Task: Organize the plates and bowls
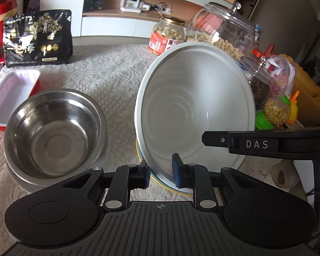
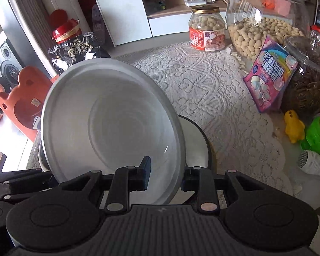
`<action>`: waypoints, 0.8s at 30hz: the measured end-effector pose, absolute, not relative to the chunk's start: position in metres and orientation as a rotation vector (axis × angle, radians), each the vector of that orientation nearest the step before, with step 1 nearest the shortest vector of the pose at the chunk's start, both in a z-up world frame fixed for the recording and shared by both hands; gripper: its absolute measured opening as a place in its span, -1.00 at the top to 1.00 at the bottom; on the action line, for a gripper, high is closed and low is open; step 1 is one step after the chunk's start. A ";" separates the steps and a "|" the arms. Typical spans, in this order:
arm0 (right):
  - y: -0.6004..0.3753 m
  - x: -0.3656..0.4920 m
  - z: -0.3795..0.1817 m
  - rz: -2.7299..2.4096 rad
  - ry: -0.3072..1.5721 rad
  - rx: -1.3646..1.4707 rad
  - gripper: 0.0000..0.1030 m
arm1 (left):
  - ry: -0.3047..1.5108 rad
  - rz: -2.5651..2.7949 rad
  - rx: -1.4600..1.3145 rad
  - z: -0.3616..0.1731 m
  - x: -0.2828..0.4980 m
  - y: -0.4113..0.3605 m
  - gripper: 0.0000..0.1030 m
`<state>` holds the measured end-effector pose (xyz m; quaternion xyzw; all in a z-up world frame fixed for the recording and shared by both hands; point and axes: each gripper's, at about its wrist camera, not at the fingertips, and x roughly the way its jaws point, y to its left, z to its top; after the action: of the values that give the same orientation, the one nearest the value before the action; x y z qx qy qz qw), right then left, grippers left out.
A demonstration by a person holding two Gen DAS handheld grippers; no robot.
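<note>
A wide grey-white plate hangs tilted above the lace-covered table, gripped from two sides. My left gripper is shut on its near rim, one finger behind the rim and the blue pad inside. My right gripper is shut on another part of the rim; one of its fingers reaches in from the right. Just below the held plate lies a yellow-and-blue-rimmed plate. A steel bowl stands to the left, nested in a second bowl. The left gripper's body shows low in the right wrist view.
A red tray with a white inside and a black snack bag stand at the far left. Peanut jars, a pink sweets bag, a yellow duck toy and green toys crowd the right side.
</note>
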<state>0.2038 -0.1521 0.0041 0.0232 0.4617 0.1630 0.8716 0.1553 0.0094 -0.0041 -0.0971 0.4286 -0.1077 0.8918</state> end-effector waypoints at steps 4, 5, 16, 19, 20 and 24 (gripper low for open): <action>-0.160 0.201 0.000 0.347 0.958 0.076 0.46 | 0.901 -0.218 -0.205 -0.007 0.156 0.005 0.53; -0.160 0.199 0.000 0.352 0.948 0.078 0.46 | 0.899 -0.217 -0.211 -0.006 0.155 0.005 0.54; -0.165 0.188 0.021 0.429 0.843 0.161 0.46 | 0.841 -0.243 -0.267 0.027 0.145 0.026 0.51; -0.169 0.184 0.027 0.450 0.826 0.185 0.47 | 0.839 -0.252 -0.285 0.030 0.144 0.028 0.52; -0.171 0.184 0.027 0.453 0.824 0.189 0.47 | 0.840 -0.253 -0.289 0.031 0.143 0.027 0.52; -0.175 0.184 0.026 0.439 0.822 0.192 0.46 | 0.879 -0.264 -0.267 0.022 0.147 0.015 0.50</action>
<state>0.1844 -0.1752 0.0257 0.0926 0.3956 0.2113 0.8890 0.1475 0.0153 0.0222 -0.1284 0.4230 -0.1271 0.8879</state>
